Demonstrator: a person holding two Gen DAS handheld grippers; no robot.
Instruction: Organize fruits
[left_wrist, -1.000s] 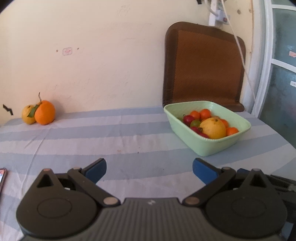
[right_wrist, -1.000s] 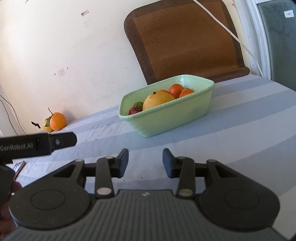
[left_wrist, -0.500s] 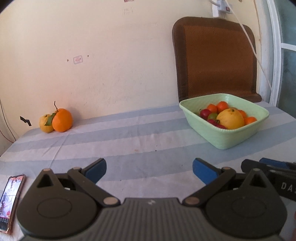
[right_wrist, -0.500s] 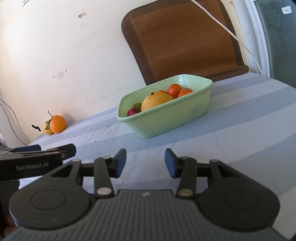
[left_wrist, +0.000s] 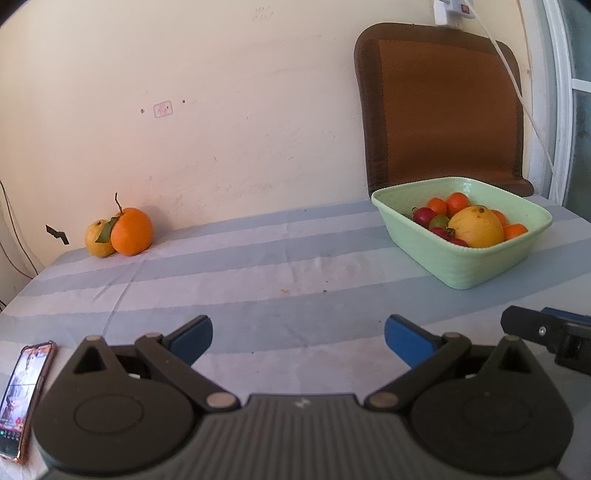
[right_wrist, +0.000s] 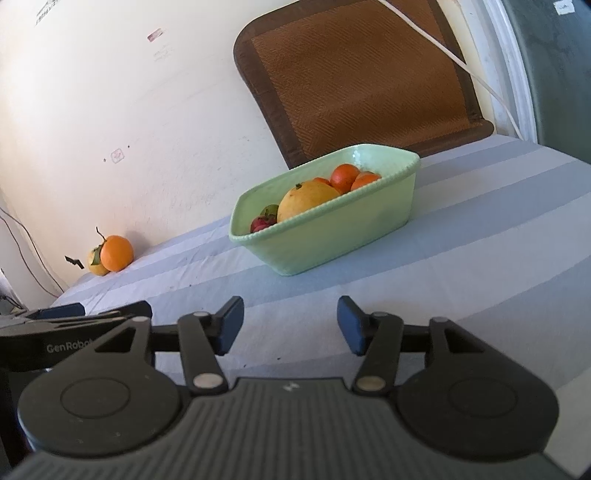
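A pale green bowl (left_wrist: 461, 266) stands at the right of the striped table and holds a large yellow fruit (left_wrist: 476, 226), small oranges and red and green fruits. It also shows in the right wrist view (right_wrist: 332, 229). An orange (left_wrist: 131, 231) and a yellow fruit (left_wrist: 96, 238) lie together at the far left by the wall; the right wrist view shows the orange (right_wrist: 116, 253) too. My left gripper (left_wrist: 298, 338) is open and empty above the near table. My right gripper (right_wrist: 290, 325) is open and empty, well short of the bowl.
A phone (left_wrist: 22, 398) lies at the table's near left edge. A brown chair back (left_wrist: 443, 107) stands behind the bowl against the wall. A white cable (left_wrist: 517, 85) hangs down at the right. The striped cloth (left_wrist: 258, 273) covers the table.
The left view has swung left and pulled back, so the bowl sits further right and the phone shows. The right gripper's jaws have opened wider and it has tilted.
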